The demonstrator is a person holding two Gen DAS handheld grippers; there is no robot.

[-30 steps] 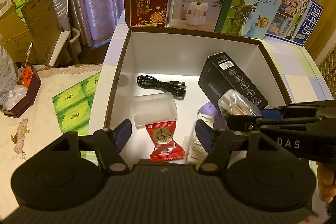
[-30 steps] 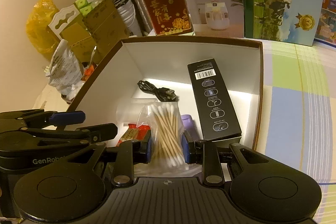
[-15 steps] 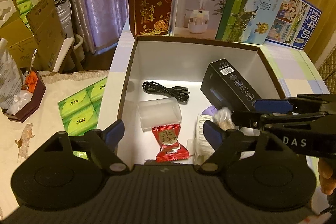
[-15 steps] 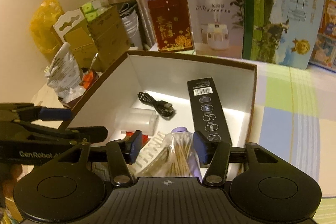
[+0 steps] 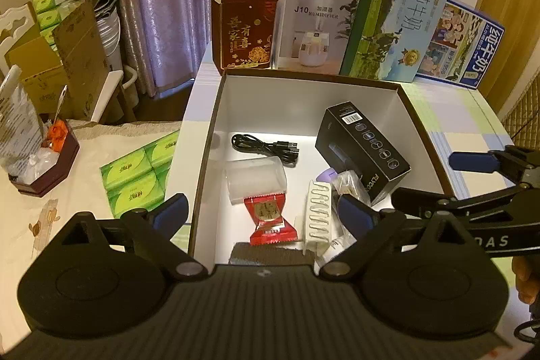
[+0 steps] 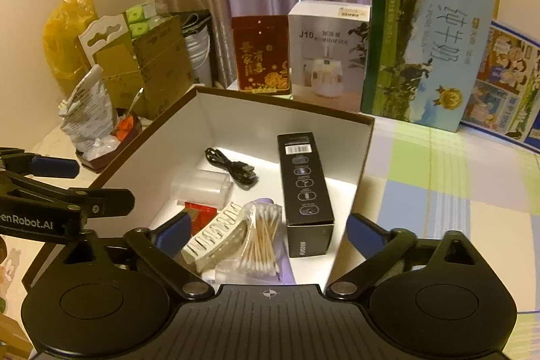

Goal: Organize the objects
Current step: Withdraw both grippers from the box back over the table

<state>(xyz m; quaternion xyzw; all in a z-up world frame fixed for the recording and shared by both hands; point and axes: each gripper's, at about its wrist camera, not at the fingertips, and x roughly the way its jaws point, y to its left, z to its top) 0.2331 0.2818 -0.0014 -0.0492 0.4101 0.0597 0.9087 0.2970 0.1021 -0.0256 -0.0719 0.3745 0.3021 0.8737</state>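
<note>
An open box (image 5: 216, 123) with brown outside walls and a white inside stands on the table (image 6: 438, 164), and everything is placed here relative to it. Both claws hover at its near edge, tilted down into it.

The left claw (image 5: 263, 218) has just been spreading its jaws and now stands released, nothing between its blue pads. Just beyond and between its fingers, on the box floor, lies a red candy packet (image 5: 270, 218), free of both pads. A clear plastic case (image 5: 256, 181) lies just past the candy, and a coiled black cable (image 5: 266, 147) lies farther in, near the back wall.

The right claw (image 6: 270, 231) has likewise just been opening and is released, empty. A bag of cotton swabs (image 6: 260, 238) lies on the box floor between its fingers, touching neither pad. It rests against a white hair clip (image 6: 216, 235) on its left and partly over a purple object (image 6: 287, 265). A long black carton (image 6: 303, 191) lies along the right wall of the box, just beside the swabs.

Behind the far wall of the box stand a red gift box (image 5: 248, 29), a humidifier box (image 5: 314, 26) and a milk carton (image 5: 391, 19) in a row.
</note>
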